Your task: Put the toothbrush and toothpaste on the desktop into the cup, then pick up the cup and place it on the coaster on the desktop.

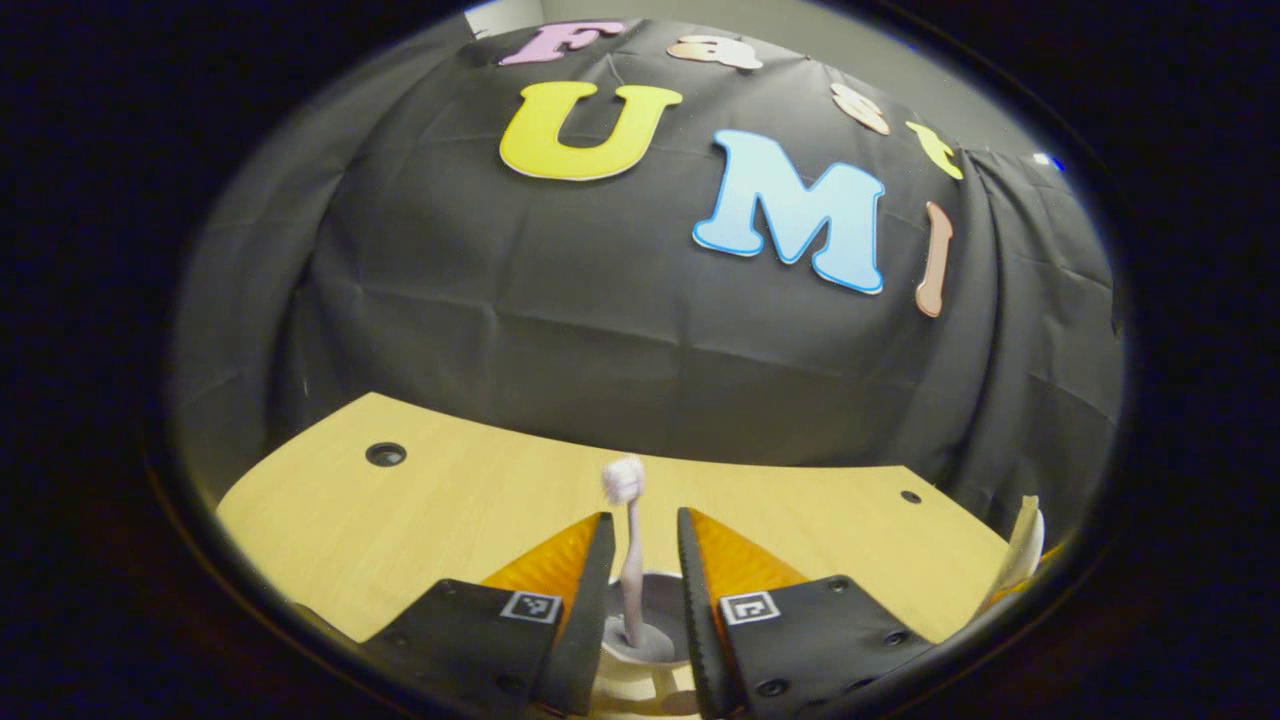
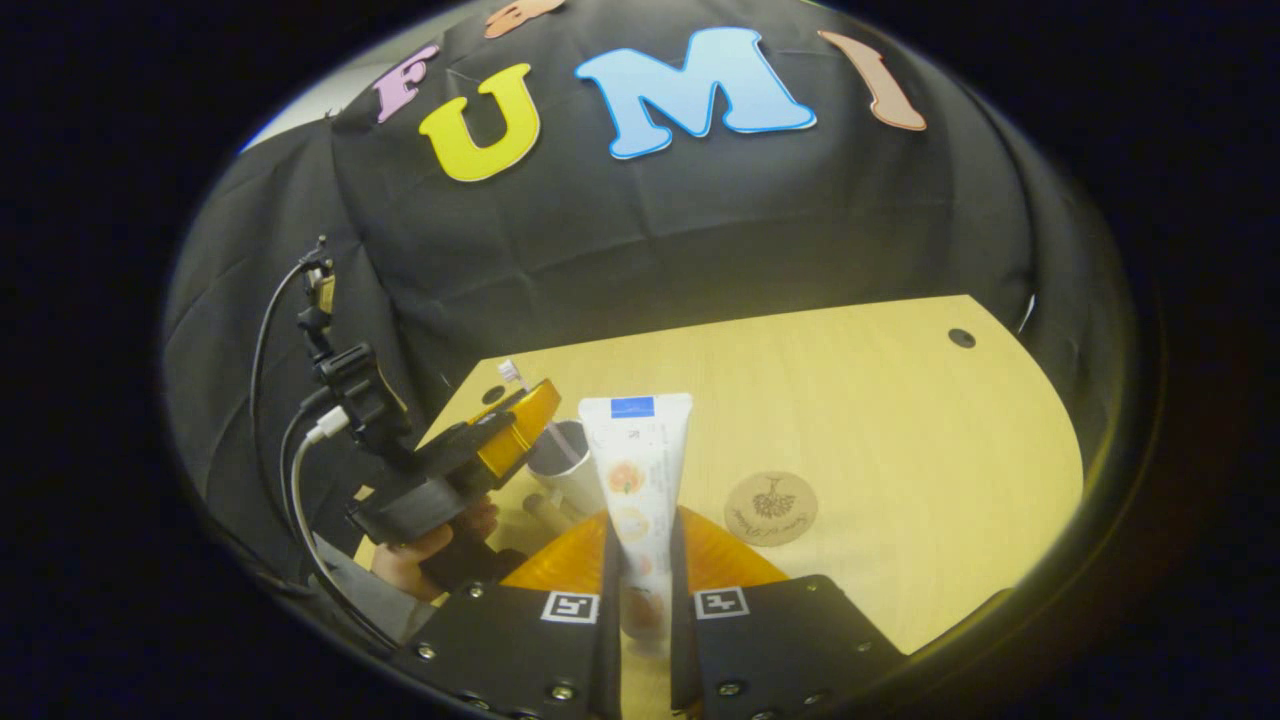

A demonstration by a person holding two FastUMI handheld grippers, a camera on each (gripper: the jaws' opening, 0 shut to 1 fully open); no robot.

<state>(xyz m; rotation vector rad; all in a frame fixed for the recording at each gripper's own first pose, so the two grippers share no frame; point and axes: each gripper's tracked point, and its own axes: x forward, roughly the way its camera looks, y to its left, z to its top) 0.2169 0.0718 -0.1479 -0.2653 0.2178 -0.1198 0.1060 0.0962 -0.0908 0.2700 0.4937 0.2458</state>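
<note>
We see a pale wooden desktop (image 2: 850,400) against the black cloth wall. In the right gripper view, the left gripper (image 2: 520,420), held by a hand (image 2: 430,545), hangs over the grey cup (image 2: 560,465). Its fingers stand apart around the upright white-bristled toothbrush (image 1: 630,560) resting in that cup (image 1: 655,615). The right gripper (image 2: 640,560) clamps the white toothpaste tube (image 2: 635,470). Further right, the round brown coaster (image 2: 770,507) lies flat.
</note>
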